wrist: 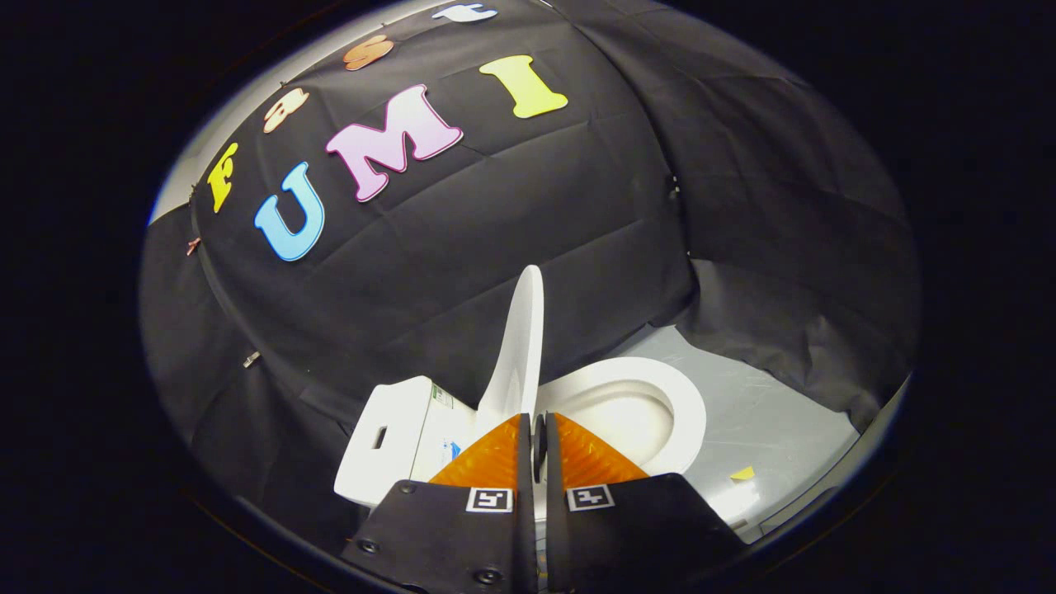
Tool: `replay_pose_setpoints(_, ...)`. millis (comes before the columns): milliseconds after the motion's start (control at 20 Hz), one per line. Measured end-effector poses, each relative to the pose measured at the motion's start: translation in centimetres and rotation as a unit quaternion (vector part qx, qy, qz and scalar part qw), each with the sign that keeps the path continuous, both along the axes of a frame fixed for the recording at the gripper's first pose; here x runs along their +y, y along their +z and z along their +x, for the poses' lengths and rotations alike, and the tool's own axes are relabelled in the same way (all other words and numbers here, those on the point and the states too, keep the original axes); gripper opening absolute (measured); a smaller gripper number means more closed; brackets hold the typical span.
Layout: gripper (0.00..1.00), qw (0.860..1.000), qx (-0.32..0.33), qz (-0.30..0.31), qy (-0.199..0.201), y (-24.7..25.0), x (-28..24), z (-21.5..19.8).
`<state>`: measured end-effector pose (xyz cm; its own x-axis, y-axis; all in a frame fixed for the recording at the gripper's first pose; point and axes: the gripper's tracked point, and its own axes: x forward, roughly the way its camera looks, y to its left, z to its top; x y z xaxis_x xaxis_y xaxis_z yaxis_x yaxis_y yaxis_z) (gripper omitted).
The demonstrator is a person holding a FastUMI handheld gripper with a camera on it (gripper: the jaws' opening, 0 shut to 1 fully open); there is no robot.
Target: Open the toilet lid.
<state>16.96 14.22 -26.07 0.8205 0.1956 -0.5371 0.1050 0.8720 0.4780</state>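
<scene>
One white toilet (396, 437) sits on the grey floor (767, 429), close to the black cloth wall (511, 247). Its lid (520, 346) stands straight up, seen from its thin edge, just past the fingertips. The seat (689, 412) is down. It makes a ring around the bowl (619, 421), and the part of the bowl I can see looks white inside; I can't tell if there is water. The gripper (538, 433) points at the bottom of the lid. Its two fingers are pressed close together, with only a thin gap, and they pinch nothing. One small yellow scrap (742, 473) lies on the floor beside the toilet.
</scene>
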Motion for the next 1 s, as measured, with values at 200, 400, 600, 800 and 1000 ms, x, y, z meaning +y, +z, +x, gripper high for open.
replay_pose_setpoints(200,0.10,1.000,-0.012,-0.025,0.008,1.4,2.5,-0.1)
replay_pose_setpoints(400,0.10,0.998,-0.027,-0.057,0.020,2.9,5.3,-0.4)
replay_pose_setpoints(600,0.11,0.994,-0.044,-0.094,0.035,4.6,8.8,-0.7)
replay_pose_setpoints(800,0.11,0.990,-0.057,-0.120,0.051,5.8,12.0,-0.8)
replay_pose_setpoints(1000,0.13,0.985,-0.070,-0.139,0.072,7.1,15.7,-1.3)
